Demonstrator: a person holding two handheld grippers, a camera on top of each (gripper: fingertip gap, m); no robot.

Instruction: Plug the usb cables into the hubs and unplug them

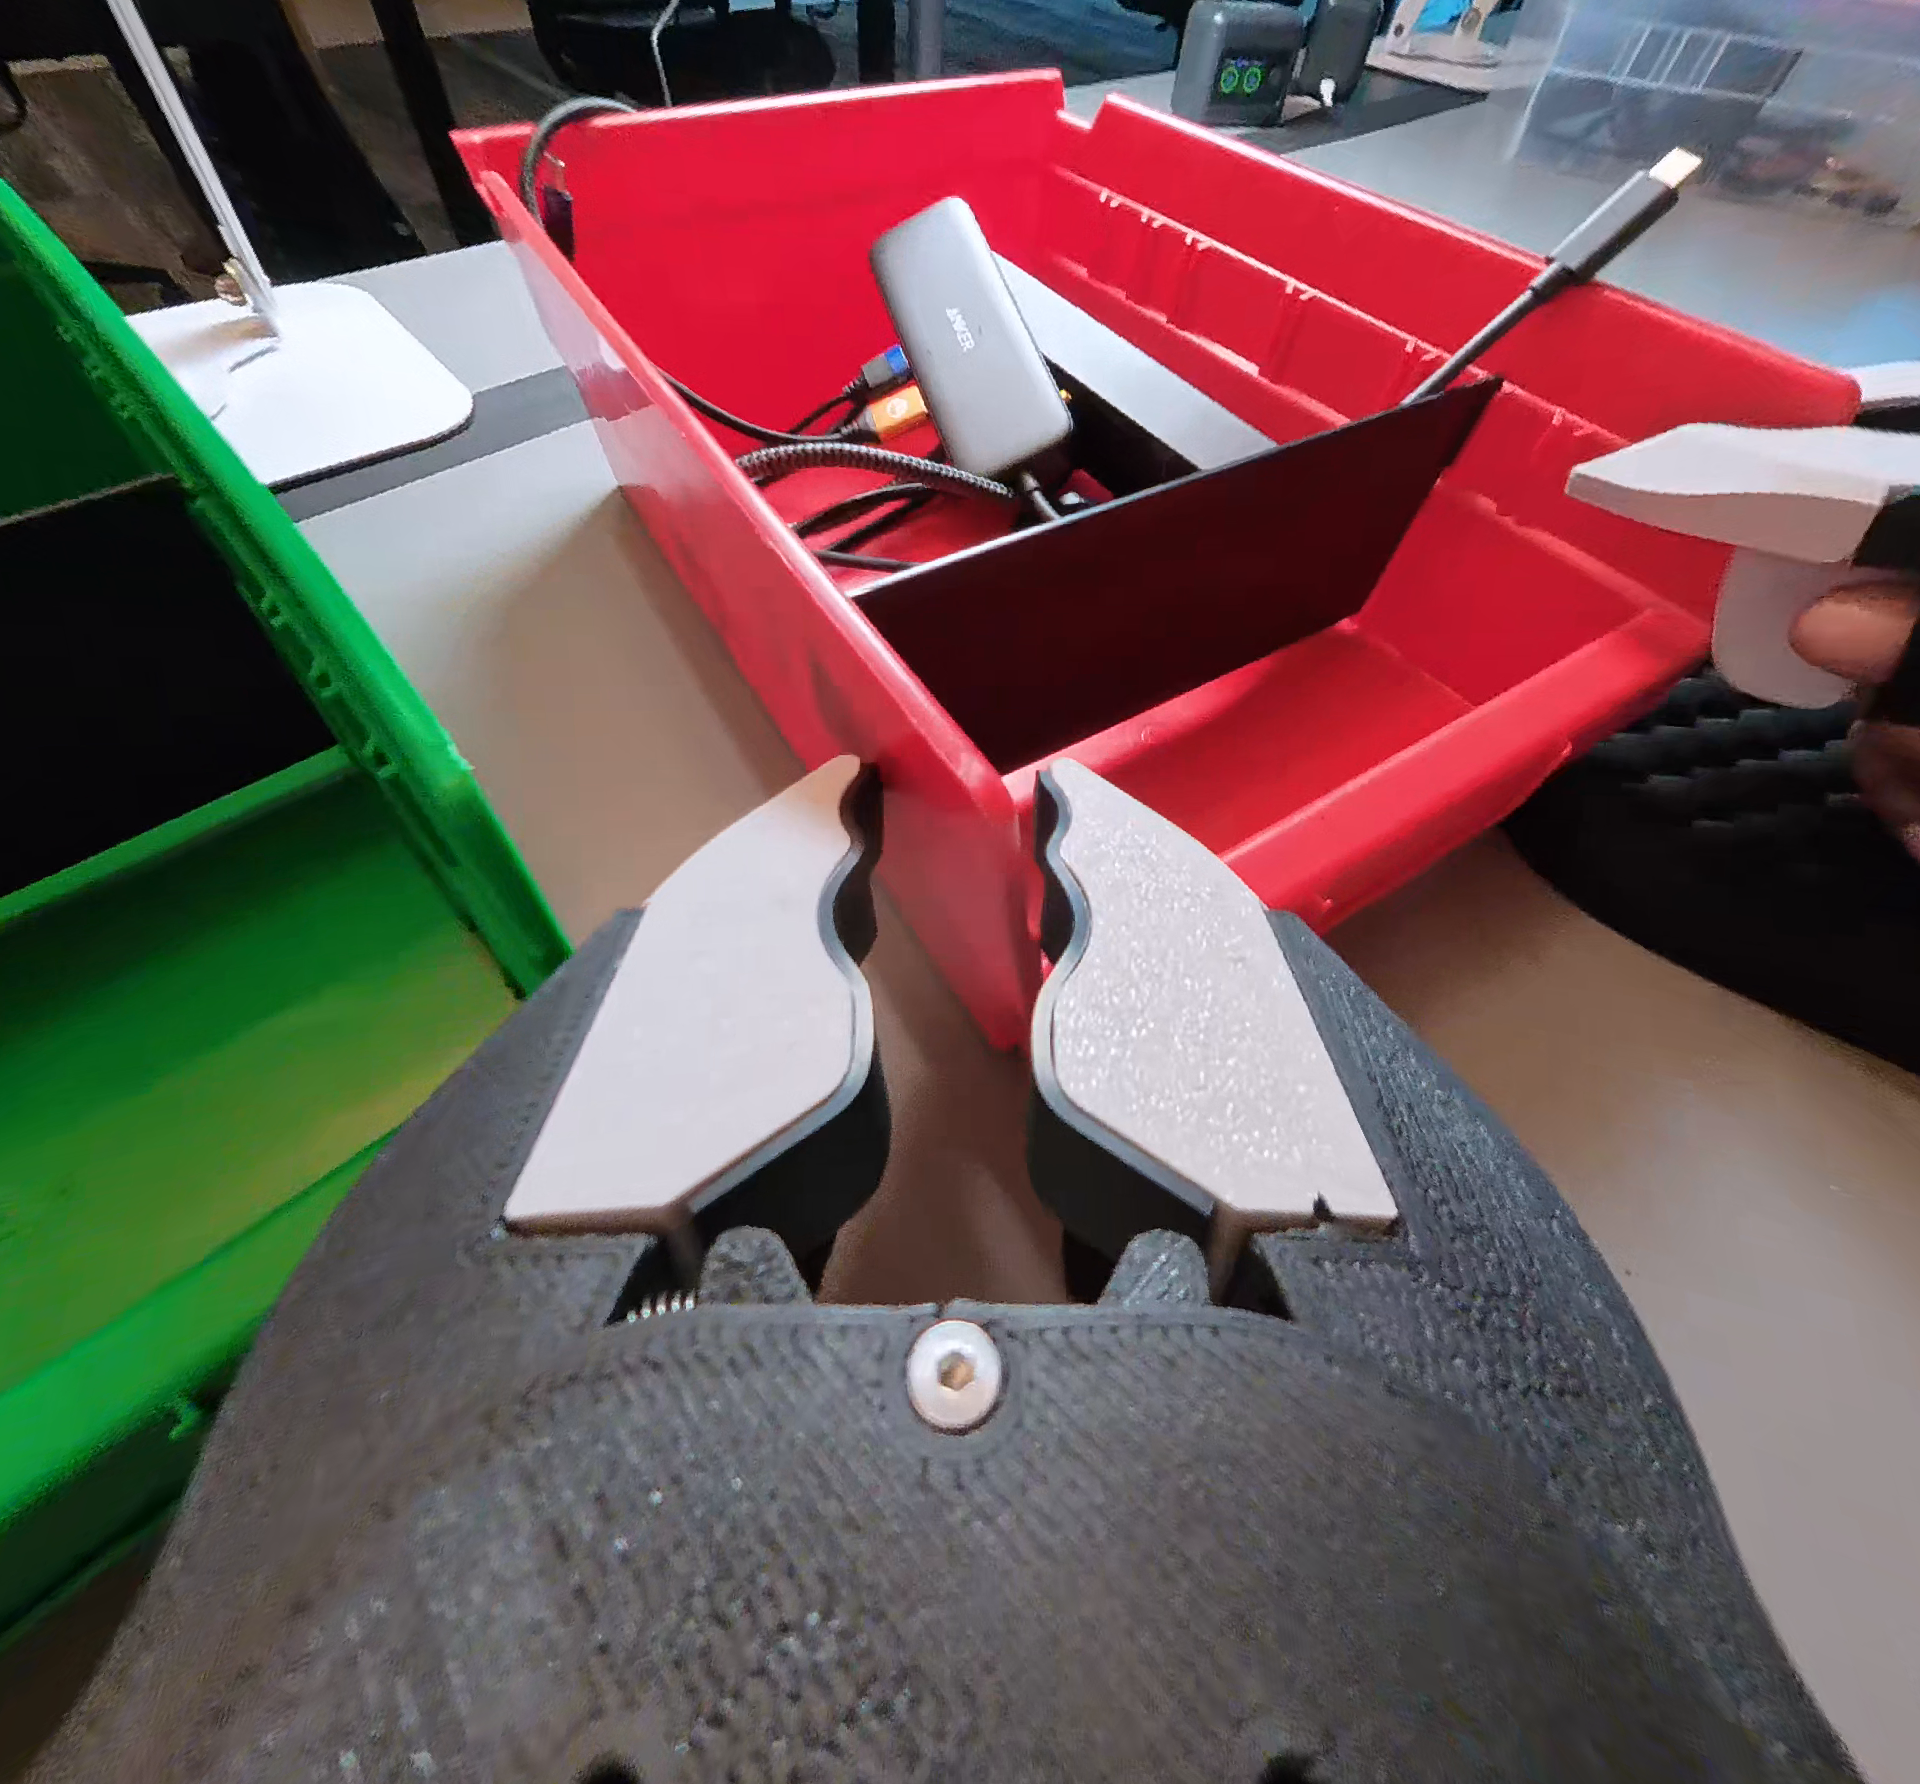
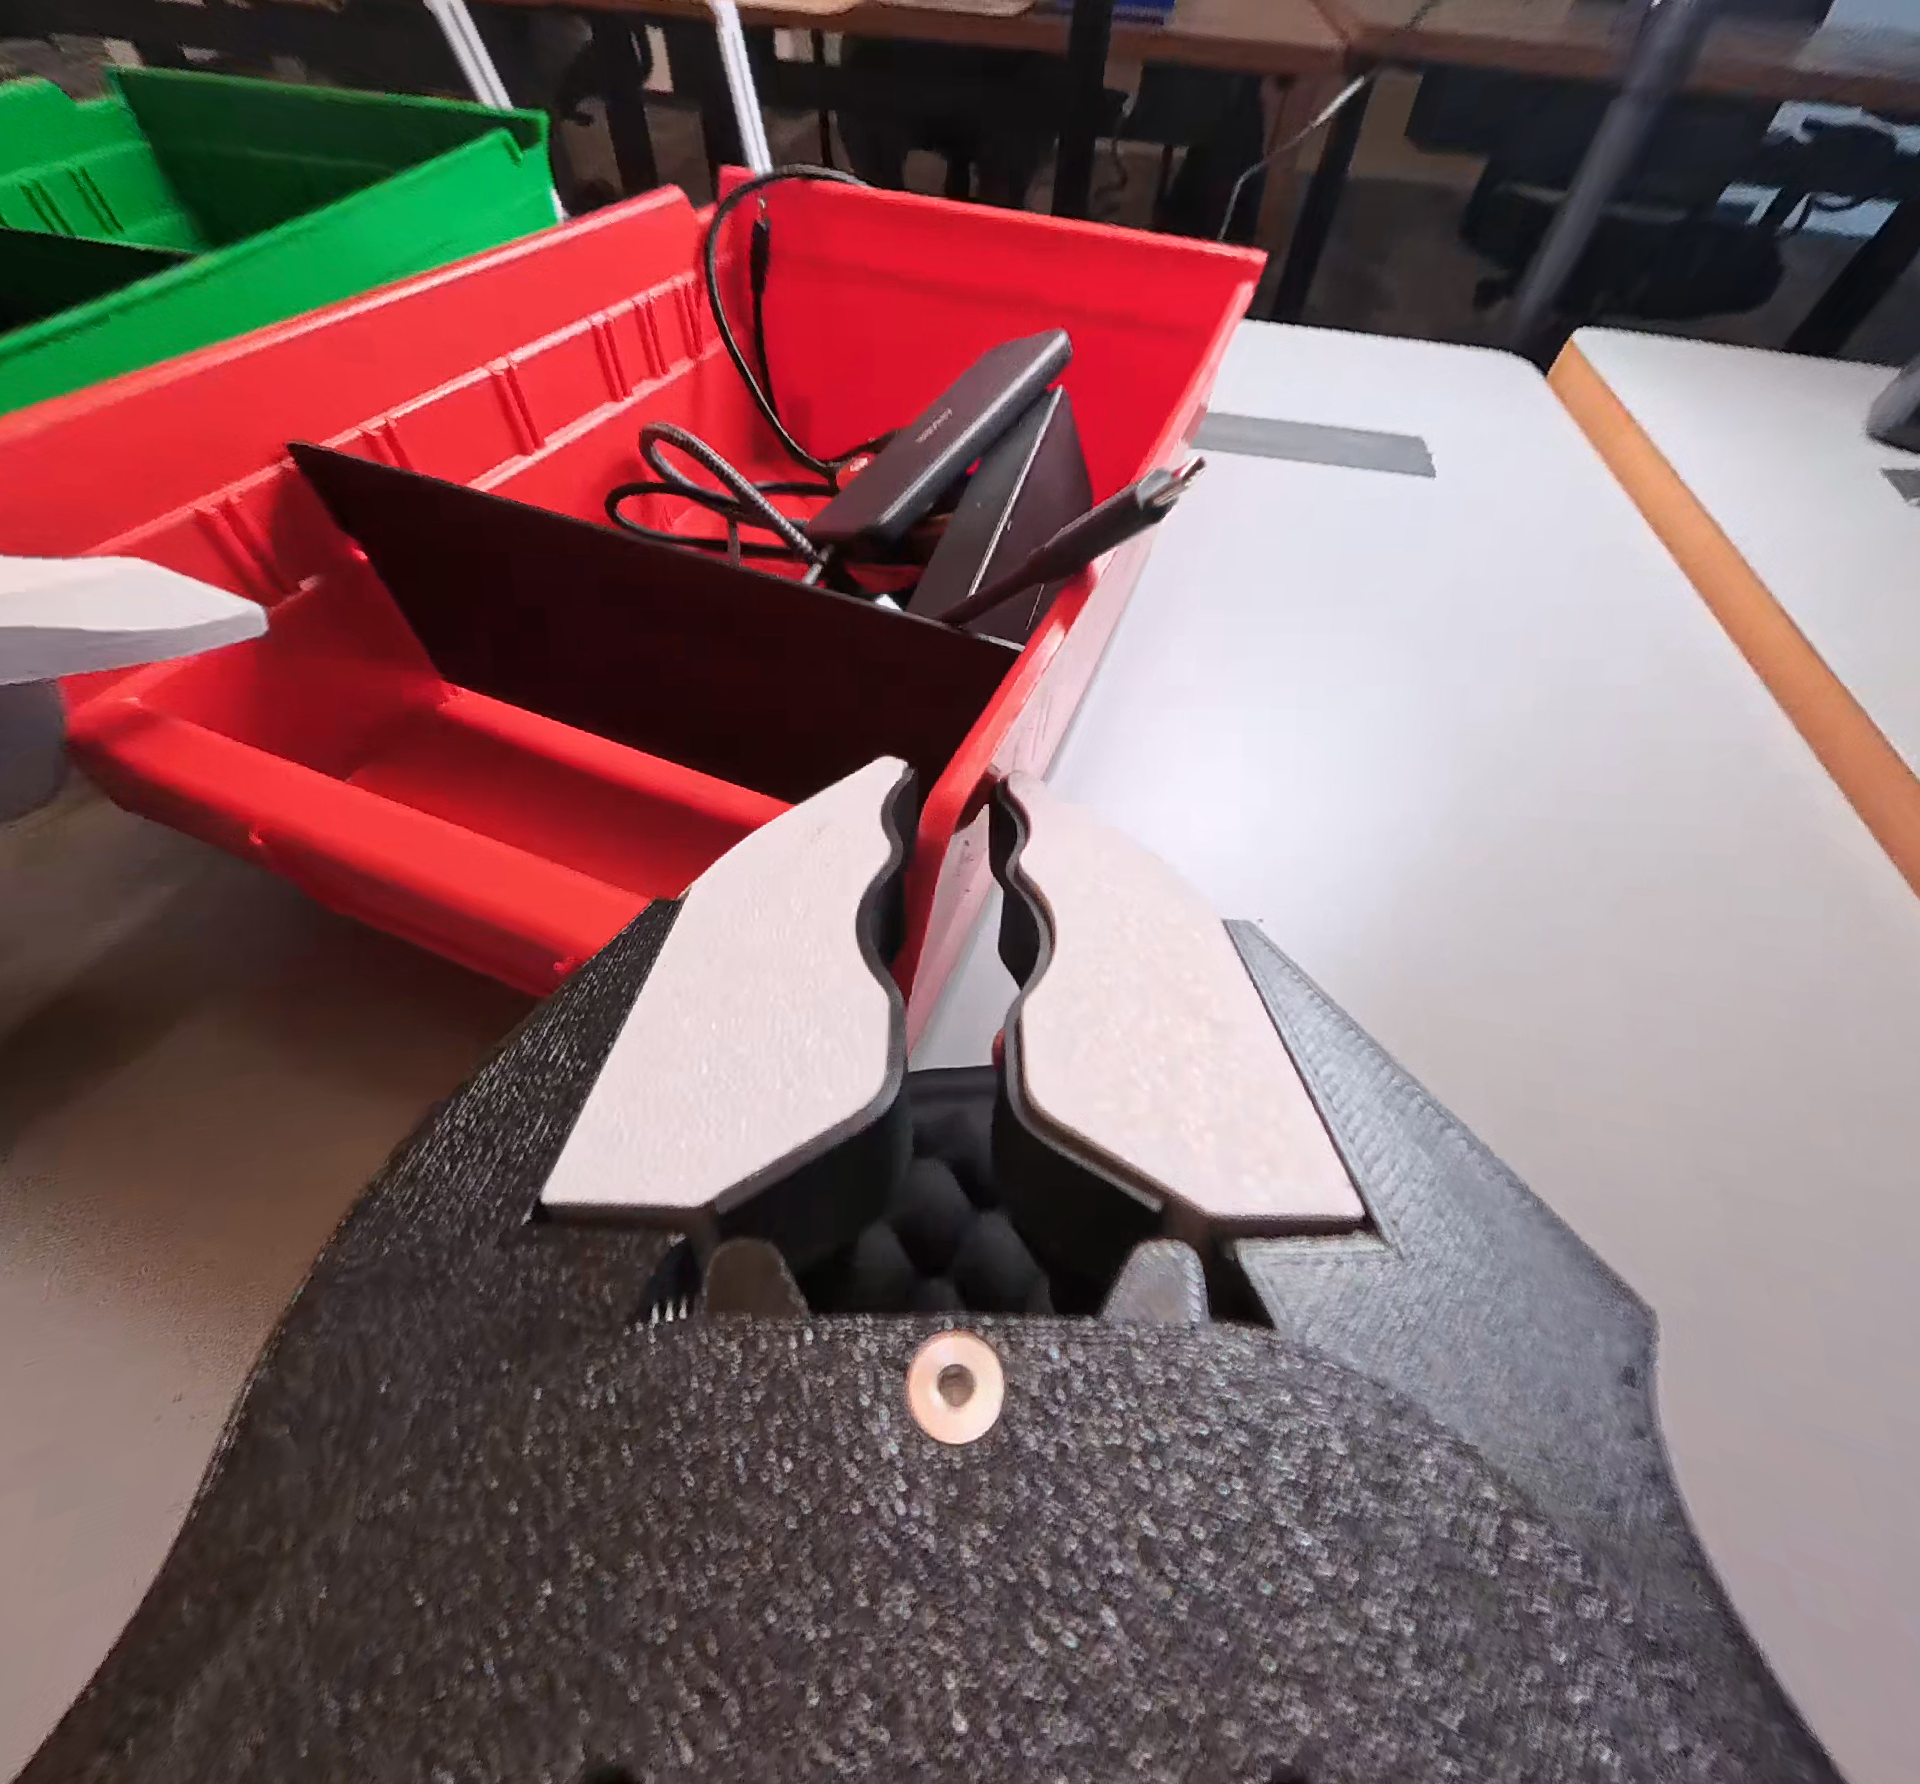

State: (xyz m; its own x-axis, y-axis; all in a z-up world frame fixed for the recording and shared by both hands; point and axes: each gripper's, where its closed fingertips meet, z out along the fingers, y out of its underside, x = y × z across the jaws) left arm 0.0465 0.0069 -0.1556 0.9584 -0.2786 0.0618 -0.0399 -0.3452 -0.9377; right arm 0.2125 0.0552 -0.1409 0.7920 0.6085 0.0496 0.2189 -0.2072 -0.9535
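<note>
- While each gripper straddles a near corner of the red bin (image 1: 748, 207), nothing is yet held: the left gripper (image 1: 956, 789) is seen at lower centre of its view with jaws spread on either side of the bin's side wall, apparently not yet closed on it.
- Likewise, the right gripper (image 2: 954, 794) is spread around the opposite wall, probably so that the bin can be steadied or shifted.
- Behind the black divider (image 1: 1174, 571), the grey hub (image 1: 966, 332) is propped up in the far compartment, among coiled cables (image 1: 862, 461).
- One cable's plug (image 1: 1673, 173) is left sticking out over the rim, upper right, where it could be reached easily.
- A green bin (image 1: 208, 903) is seen at left.
</note>
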